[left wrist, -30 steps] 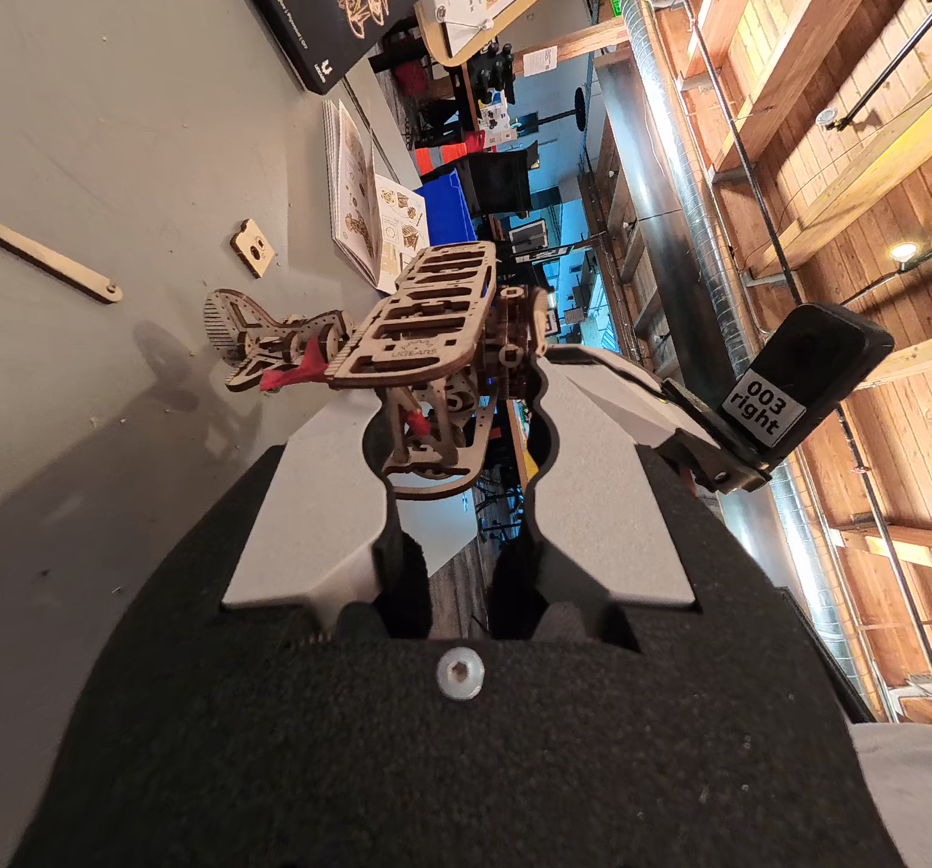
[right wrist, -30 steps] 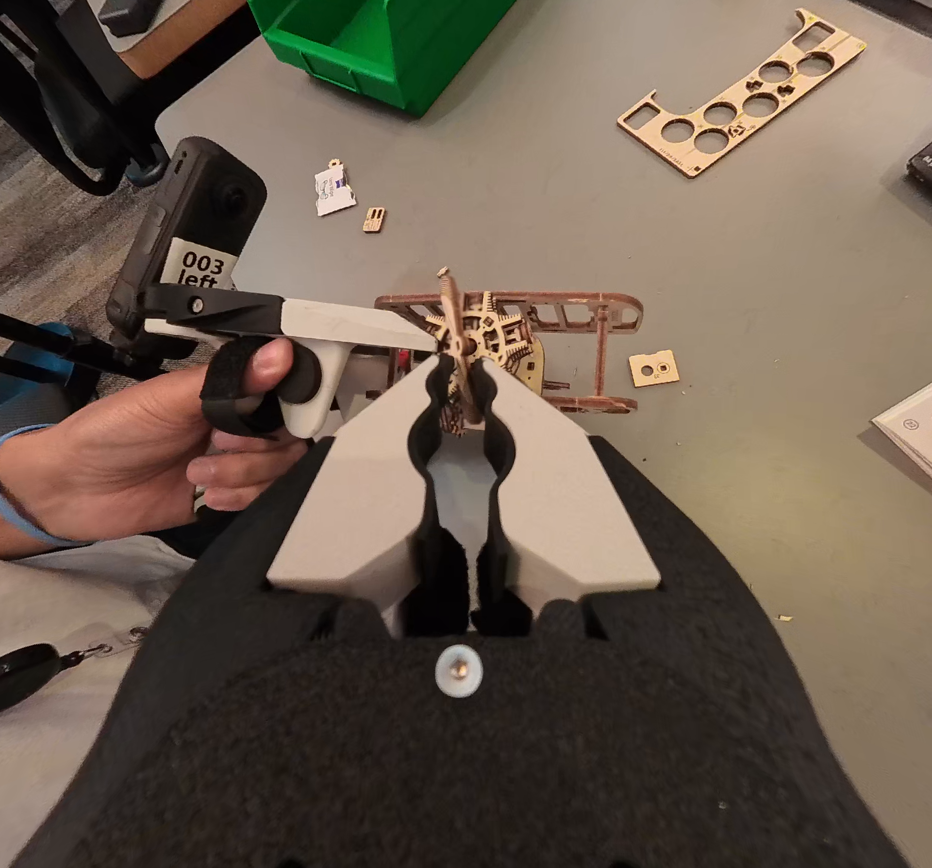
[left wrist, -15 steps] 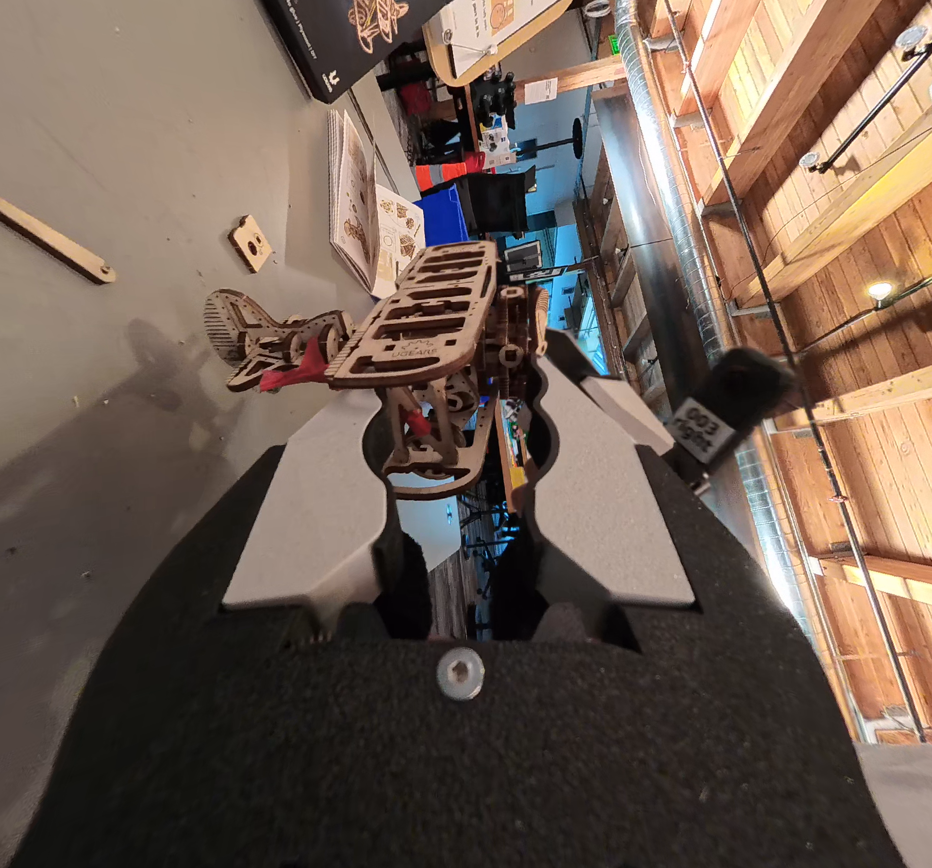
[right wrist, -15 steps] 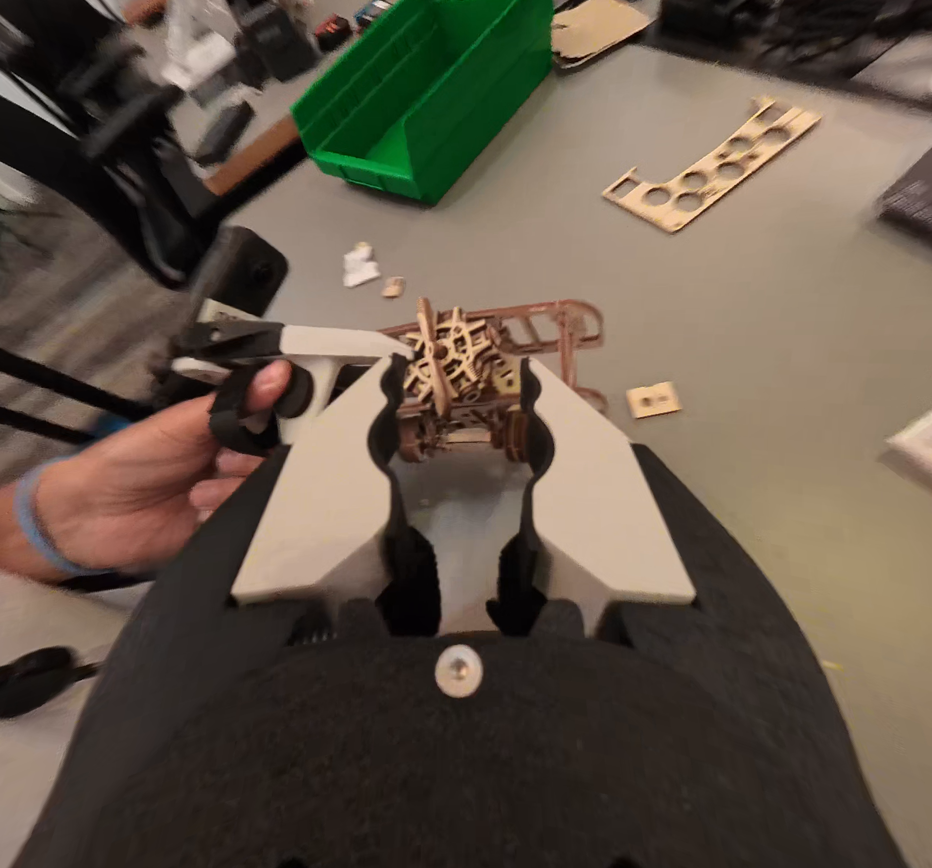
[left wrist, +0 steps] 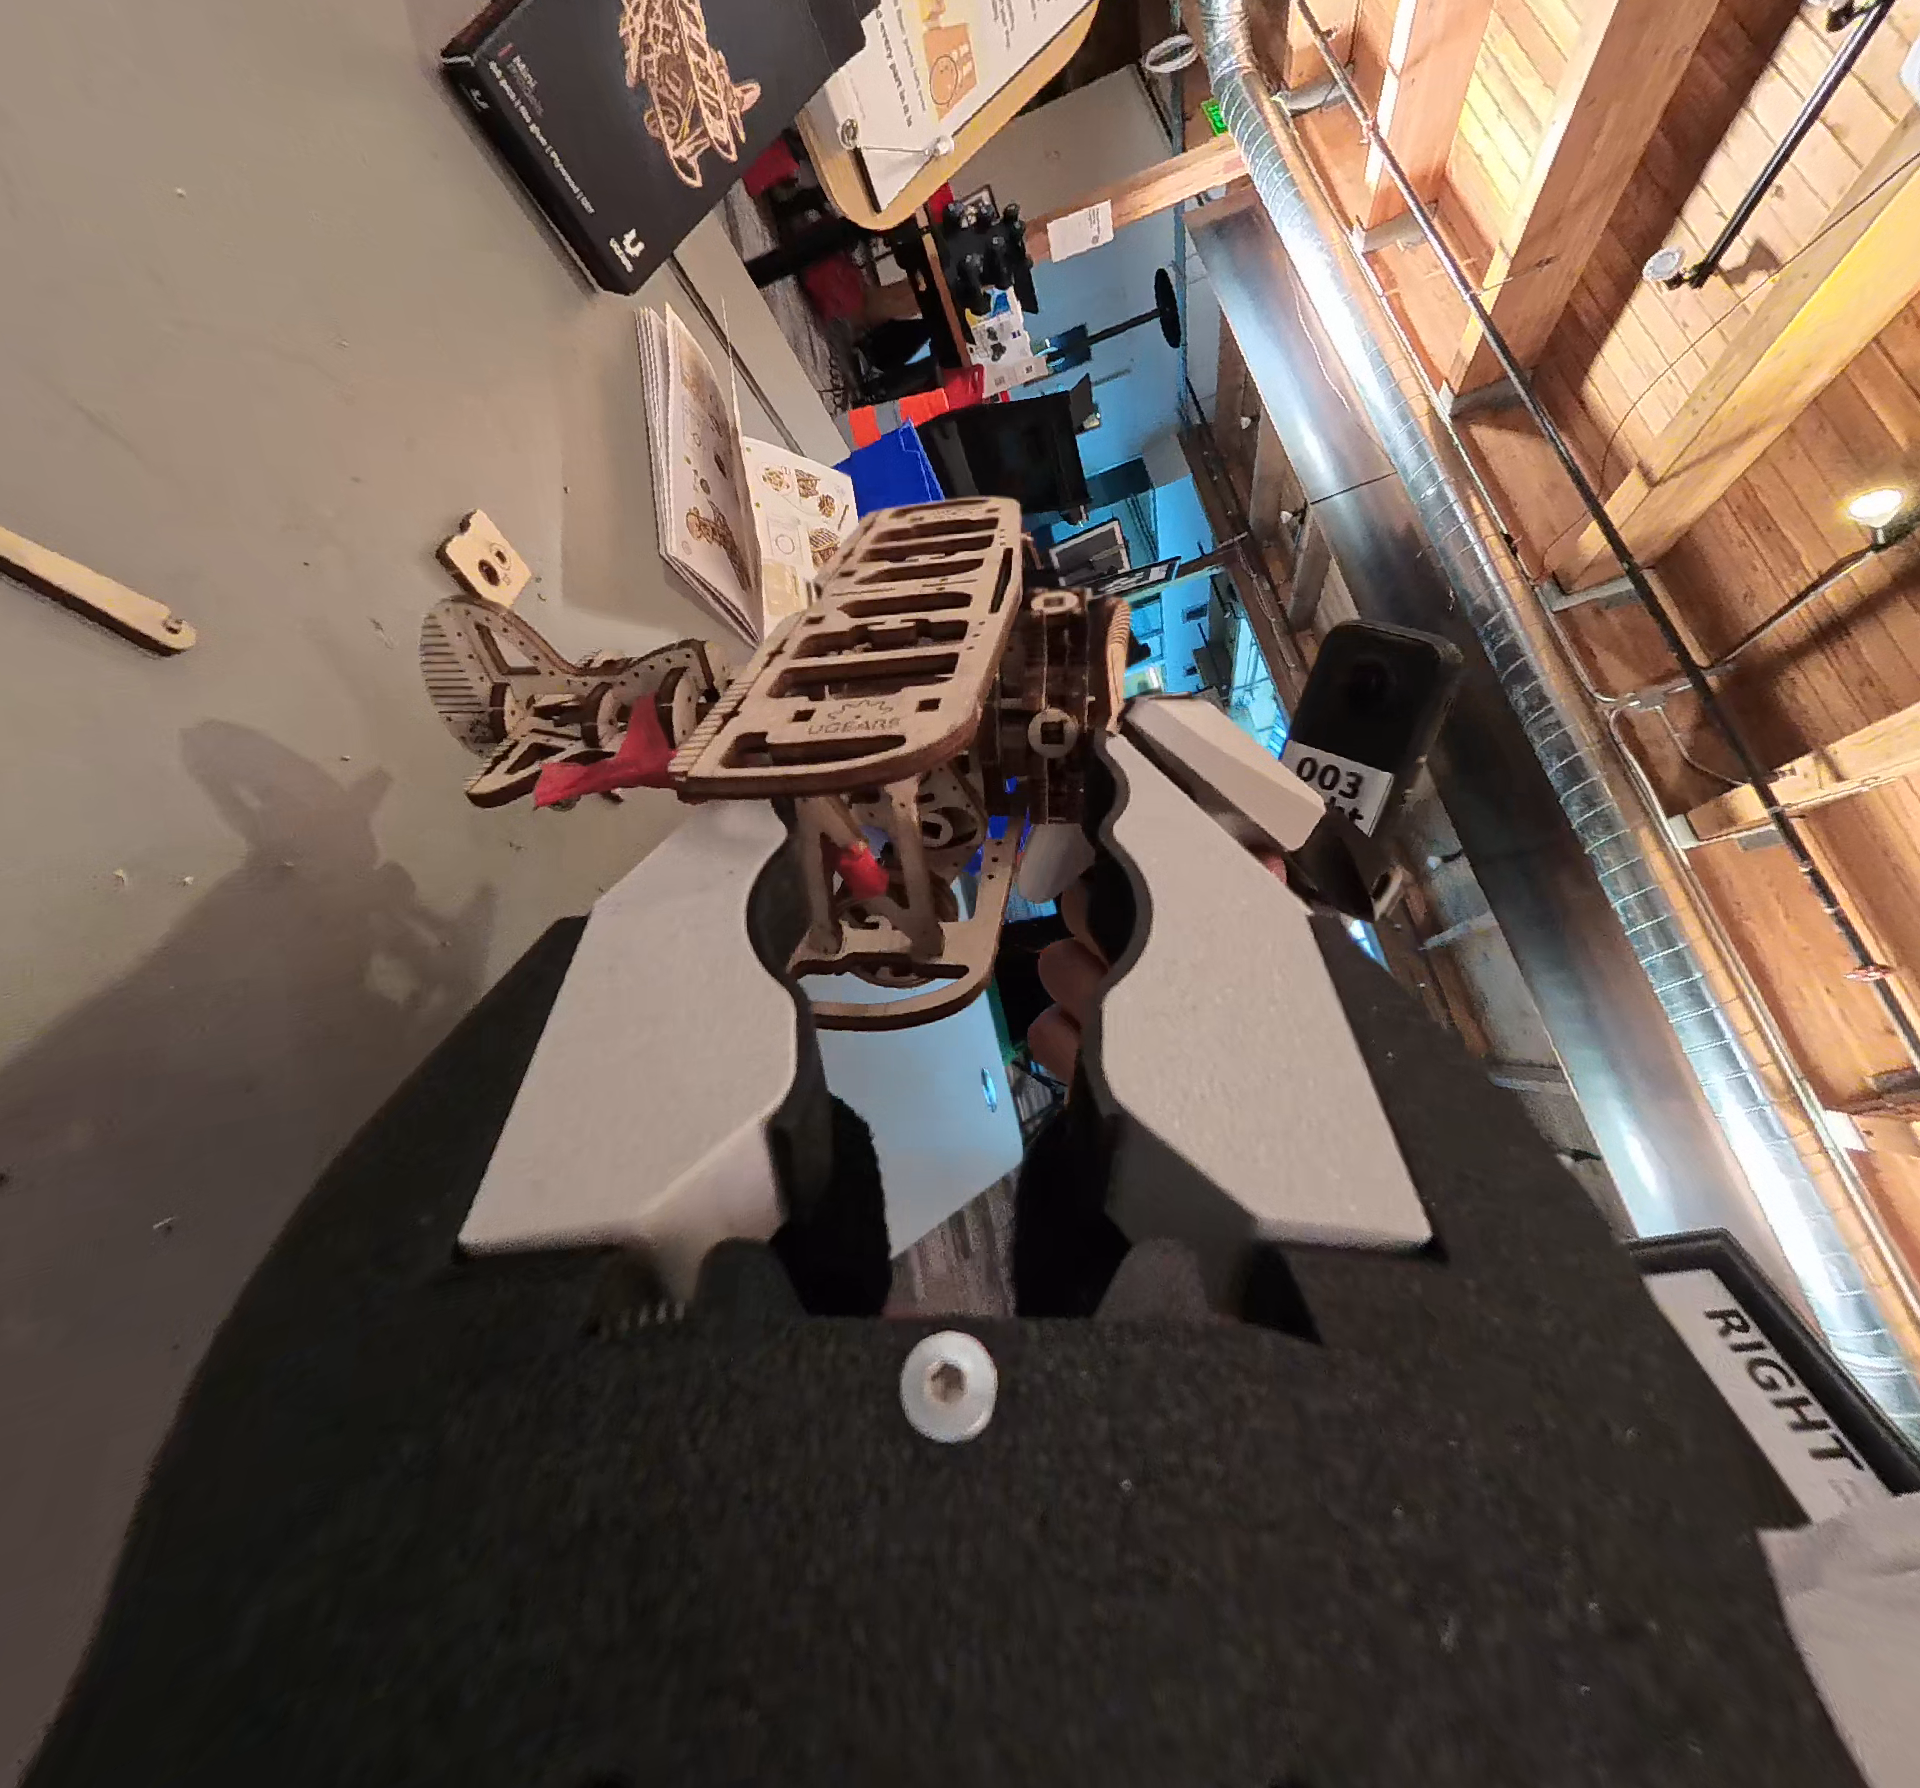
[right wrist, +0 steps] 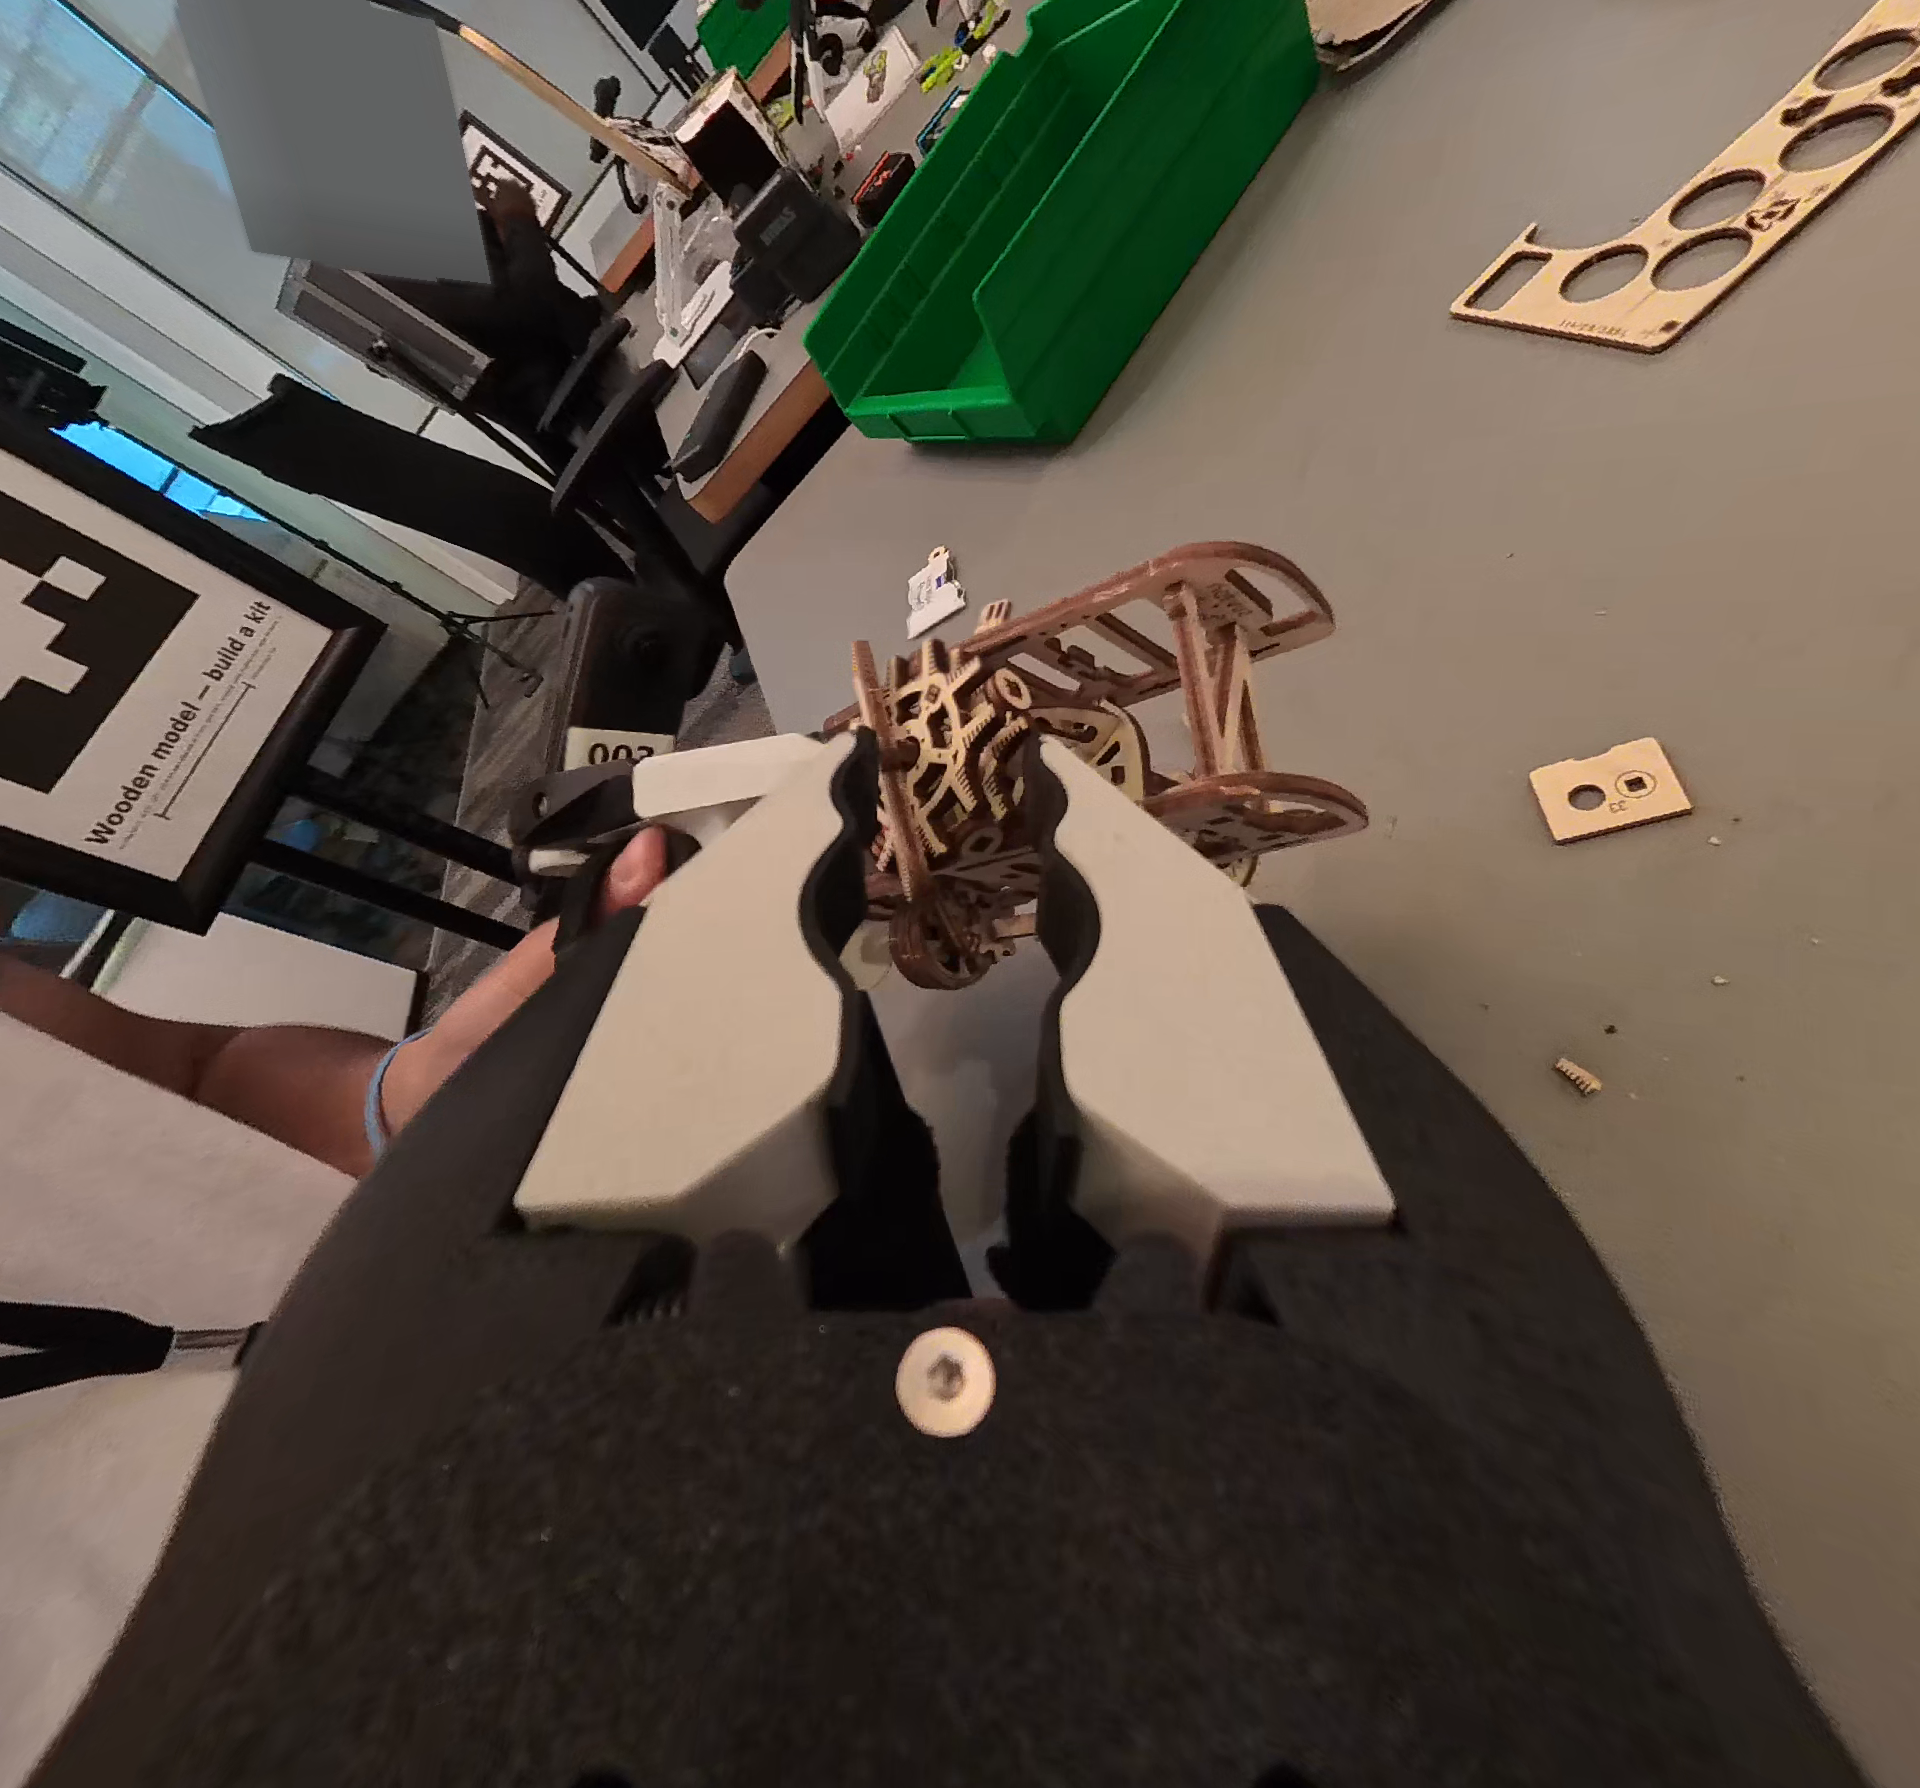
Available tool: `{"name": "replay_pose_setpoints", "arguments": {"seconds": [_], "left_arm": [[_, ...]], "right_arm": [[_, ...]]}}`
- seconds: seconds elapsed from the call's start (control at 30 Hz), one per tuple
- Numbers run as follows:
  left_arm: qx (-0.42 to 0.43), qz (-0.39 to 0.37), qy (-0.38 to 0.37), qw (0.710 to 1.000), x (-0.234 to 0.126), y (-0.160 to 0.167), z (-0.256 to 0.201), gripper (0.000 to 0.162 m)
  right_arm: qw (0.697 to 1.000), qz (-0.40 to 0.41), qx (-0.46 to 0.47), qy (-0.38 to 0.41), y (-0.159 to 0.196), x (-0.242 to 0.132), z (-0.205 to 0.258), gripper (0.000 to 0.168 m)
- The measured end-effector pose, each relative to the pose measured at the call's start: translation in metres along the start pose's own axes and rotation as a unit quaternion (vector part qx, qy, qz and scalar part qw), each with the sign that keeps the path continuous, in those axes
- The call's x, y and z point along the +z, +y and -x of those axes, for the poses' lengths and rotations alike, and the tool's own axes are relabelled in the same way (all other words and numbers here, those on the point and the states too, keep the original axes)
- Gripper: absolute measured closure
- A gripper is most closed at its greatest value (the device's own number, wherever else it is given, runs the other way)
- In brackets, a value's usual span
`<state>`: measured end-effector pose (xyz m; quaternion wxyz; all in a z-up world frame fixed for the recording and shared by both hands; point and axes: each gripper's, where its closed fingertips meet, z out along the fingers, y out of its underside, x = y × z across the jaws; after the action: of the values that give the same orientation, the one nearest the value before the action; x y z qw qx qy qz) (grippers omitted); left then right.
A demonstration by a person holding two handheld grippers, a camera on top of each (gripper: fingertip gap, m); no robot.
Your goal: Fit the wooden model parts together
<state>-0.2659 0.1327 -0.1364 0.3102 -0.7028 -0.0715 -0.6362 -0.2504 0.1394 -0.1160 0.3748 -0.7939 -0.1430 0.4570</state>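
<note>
A wooden biplane model (left wrist: pixel 873 658) with red bits is held in the air above the grey table (left wrist: pixel 208 336). My left gripper (left wrist: pixel 925 803) is shut on its lower wing and fuselage from the side. In the right wrist view the model's nose, with its gears and propeller (right wrist: pixel 951 762), points at the camera. My right gripper (right wrist: pixel 951 772) is closed in on that nose, with both fingers against the engine block. The right gripper's fingers (left wrist: pixel 1216 762) also show in the left wrist view, at the nose. The left gripper's finger (right wrist: pixel 727 772) and a hand show at the left in the right wrist view.
On the table lie a black kit box (left wrist: pixel 665 76), an open instruction booklet (left wrist: pixel 707 491), a small square wooden piece (right wrist: pixel 1610 788), a wooden strip (left wrist: pixel 94 595), a punched-out wooden sheet (right wrist: pixel 1714 232) and a green bin (right wrist: pixel 1070 211). A framed sign (right wrist: pixel 125 699) stands at the left. My two grippers' fingertips are within a few centimetres of each other. The small square wooden piece (right wrist: pixel 1610 788) is about 15 cm from both grippers' fingertips. My left wrist view (left wrist: pixel 497 562) looks at it from another angle.
My right gripper let go of the propeller, opened wide, tilted up, and has closed onto the model's nose. My left gripper keeps its hold, nearly still.
</note>
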Motion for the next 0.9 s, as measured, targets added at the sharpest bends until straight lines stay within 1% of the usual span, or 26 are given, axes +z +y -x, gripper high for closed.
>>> {"name": "replay_pose_setpoints", "arguments": {"seconds": [0.13,0.17,0.2,0.23,0.27,0.4,0.53,0.6,0.7,0.77,0.83,0.9], "left_arm": [[0.03,-0.004,0.005,1.0,-0.001,-0.001,-0.004,0.114],[0.043,-0.005,0.008,0.999,-0.001,-0.001,-0.006,0.113],[0.056,-0.004,0.012,0.998,-0.001,-0.001,-0.009,0.114],[0.067,-0.003,0.009,0.998,-0.001,-0.001,-0.01,0.113],[0.07,-0.004,0.009,0.998,-0.002,0.0,-0.01,0.113],[0.041,-0.005,0.012,0.999,-0.001,0.0,-0.009,0.114],[-0.027,-0.006,0.02,0.999,0.002,0.002,-0.002,0.114],[-0.045,-0.003,0.032,0.998,0.003,-0.001,-0.003,0.114],[-0.075,-0.022,0.024,0.997,0.001,-0.018,0.007,0.113],[-0.094,-0.025,0.018,0.995,-0.002,-0.026,0.014,0.113],[-0.102,-0.035,0.014,0.994,-0.005,-0.034,0.019,0.113],[-0.132,-0.034,0.028,0.99,-0.005,-0.038,0.019,0.113]], "right_arm": [[0.999,-0.01,0.019,-0.026,-0.003,-0.003,0.003,0.144],[0.999,-0.016,0.029,-0.035,-0.004,-0.004,0.004,0.146],[0.998,-0.02,0.039,-0.04,-0.005,-0.006,0.003,0.153],[0.998,-0.02,0.04,-0.044,-0.005,-0.007,0.002,0.157],[0.998,-0.019,0.035,-0.047,-0.005,-0.007,0.003,0.157],[0.999,-0.019,0.017,-0.029,-0.004,-0.006,0.004,0.153],[1.0,-0.009,-0.006,0.013,-0.003,-0.003,-0.002,0.151],[0.999,-0.009,-0.024,0.02,-0.006,-0.005,0.0,0.147],[0.996,-0.064,-0.052,0.024,-0.026,-0.026,0.0,0.144],[0.994,-0.094,-0.05,0.017,-0.033,-0.042,-0.004,0.14],[0.992,-0.094,-0.082,0.034,-0.026,-0.05,-0.012,0.138],[0.989,-0.062,-0.123,0.058,-0.005,-0.044,-0.023,0.135]]}}
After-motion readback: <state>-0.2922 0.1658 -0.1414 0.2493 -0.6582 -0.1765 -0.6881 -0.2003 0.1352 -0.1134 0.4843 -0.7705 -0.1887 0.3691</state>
